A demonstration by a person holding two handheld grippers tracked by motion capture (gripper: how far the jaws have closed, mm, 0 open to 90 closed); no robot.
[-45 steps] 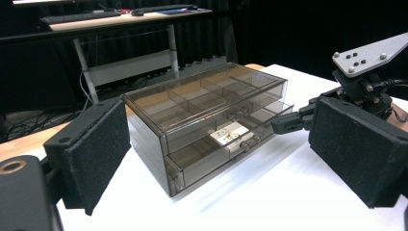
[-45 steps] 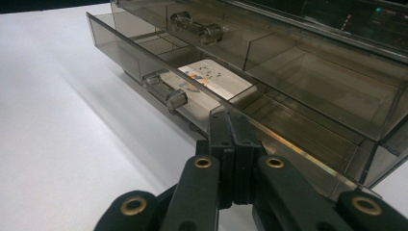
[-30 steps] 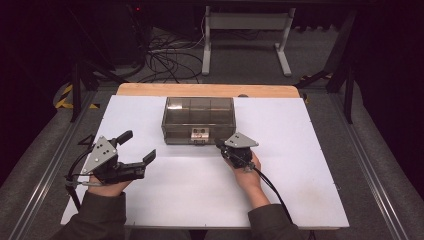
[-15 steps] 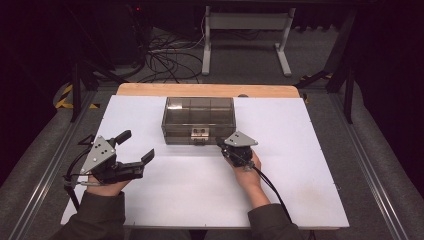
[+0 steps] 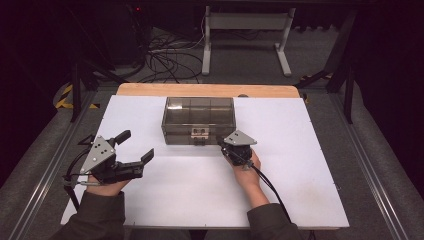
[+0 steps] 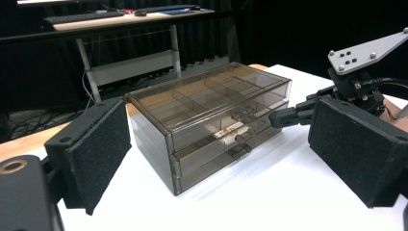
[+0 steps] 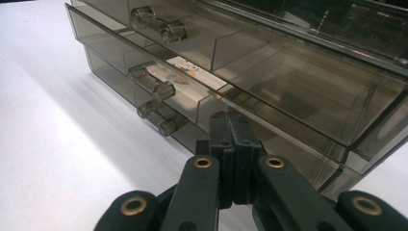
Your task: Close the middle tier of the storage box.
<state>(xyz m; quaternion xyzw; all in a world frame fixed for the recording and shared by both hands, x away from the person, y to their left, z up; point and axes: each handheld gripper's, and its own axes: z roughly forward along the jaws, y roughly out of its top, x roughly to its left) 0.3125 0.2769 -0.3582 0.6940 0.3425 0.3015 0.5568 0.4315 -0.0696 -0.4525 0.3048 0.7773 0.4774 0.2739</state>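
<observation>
High view [catalogue]: smoked-plastic drawer box [image 5: 198, 119] stood at the white mat's [image 5: 300, 165] far middle; drawer contents indistinct. Right gripper [image 5: 223, 143], jaws pressed together and holding nothing, had its tips at the box's front right; contact unclear. Left gripper [image 5: 136, 148] rested well apart, jaws spread, empty.

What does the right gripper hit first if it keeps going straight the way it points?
The smoky drawer box. The right gripper, jaws shut, points at its front, right of the handles, apparently at the middle drawer's edge; contact is unclear.
</observation>
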